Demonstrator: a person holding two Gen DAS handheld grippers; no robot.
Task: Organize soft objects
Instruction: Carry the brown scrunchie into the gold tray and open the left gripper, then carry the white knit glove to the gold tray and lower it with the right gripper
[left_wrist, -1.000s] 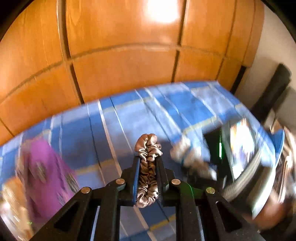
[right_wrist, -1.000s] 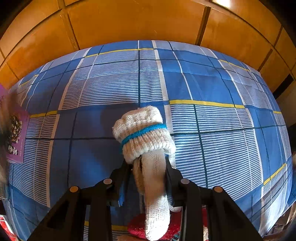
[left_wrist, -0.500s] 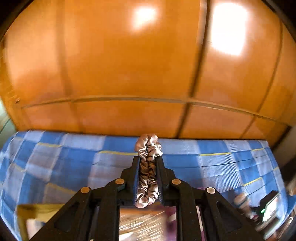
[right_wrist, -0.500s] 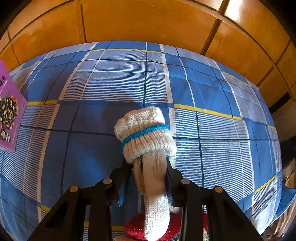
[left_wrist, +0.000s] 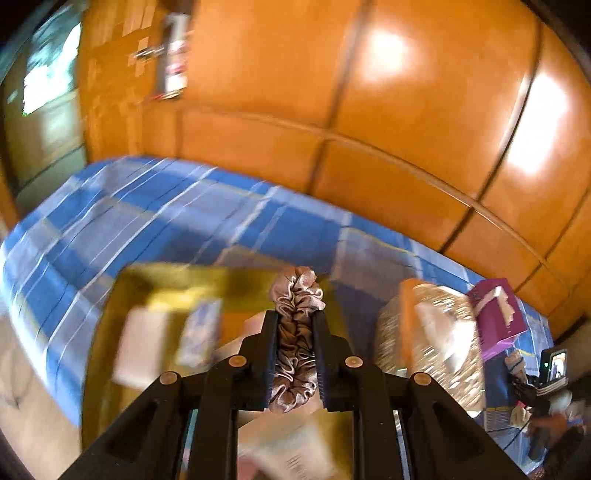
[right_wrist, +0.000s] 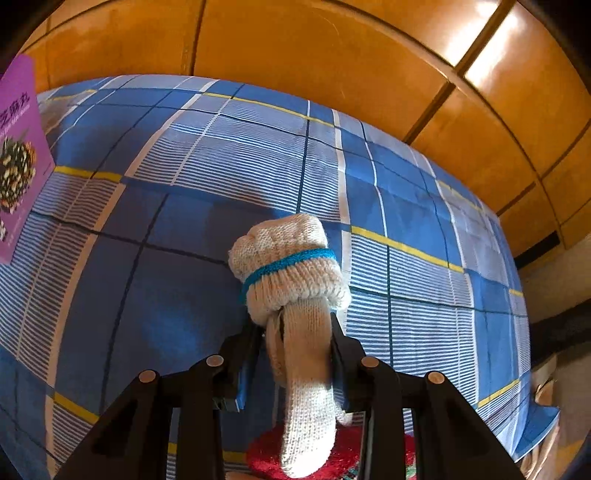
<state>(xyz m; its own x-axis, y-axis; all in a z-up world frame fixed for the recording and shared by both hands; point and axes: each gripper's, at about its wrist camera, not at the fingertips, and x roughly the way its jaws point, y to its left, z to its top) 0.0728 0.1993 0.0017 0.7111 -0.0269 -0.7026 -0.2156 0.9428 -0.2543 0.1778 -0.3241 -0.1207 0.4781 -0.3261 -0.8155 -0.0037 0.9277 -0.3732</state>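
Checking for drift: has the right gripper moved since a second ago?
Yes, slightly: the right gripper, clamping the glove, turned; the purple box shows more.

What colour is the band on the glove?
Blue-teal, around the cream knit glove; clearest in the right wrist view.

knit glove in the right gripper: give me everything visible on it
The cream knitted glove is coarse ribbed yarn with a bright blue band around its rolled, bunched cuff. The cuff bulges above the fingertips of the right gripper, while one long knitted finger hangs down between the black fingers, which clamp its sides. It is held above the blue plaid bedsheet, not resting on it. Its lower tip overlaps a red fuzzy item at the frame bottom; whether they touch is unclear.
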